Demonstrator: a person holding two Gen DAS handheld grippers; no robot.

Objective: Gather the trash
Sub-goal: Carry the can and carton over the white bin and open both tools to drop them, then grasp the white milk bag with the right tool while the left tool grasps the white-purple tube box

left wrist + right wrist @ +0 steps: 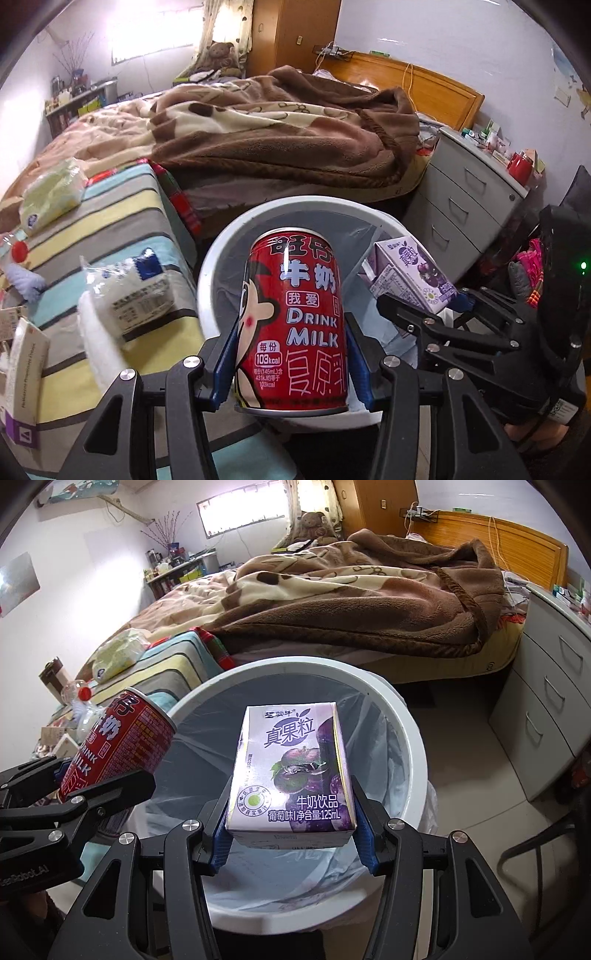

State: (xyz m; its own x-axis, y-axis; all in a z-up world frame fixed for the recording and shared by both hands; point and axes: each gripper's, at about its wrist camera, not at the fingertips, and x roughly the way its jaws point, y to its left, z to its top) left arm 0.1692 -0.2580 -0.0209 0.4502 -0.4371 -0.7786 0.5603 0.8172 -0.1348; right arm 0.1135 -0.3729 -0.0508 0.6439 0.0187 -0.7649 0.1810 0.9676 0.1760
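Observation:
My left gripper point(291, 369) is shut on a red milk can point(295, 317), held upright over the near rim of a white bin point(210, 273) lined with a clear bag. The same red milk can point(118, 746) shows tilted at the left of the right wrist view, in the left gripper point(85, 790). My right gripper point(291, 830) is shut on a purple grape-milk carton point(291, 768), held over the open white bin point(413, 738). From the left wrist view the purple carton point(410, 273) hangs at the bin's right side in the right gripper point(439, 314).
A striped bench point(122, 229) left of the bin carries a green packet point(51, 195), a clear wrapped package point(129, 291), a bottle with a red cap point(18, 251) and a small box point(26, 384). A bed with a brown blanket point(266, 129) lies behind. Grey drawers point(469, 199) stand right.

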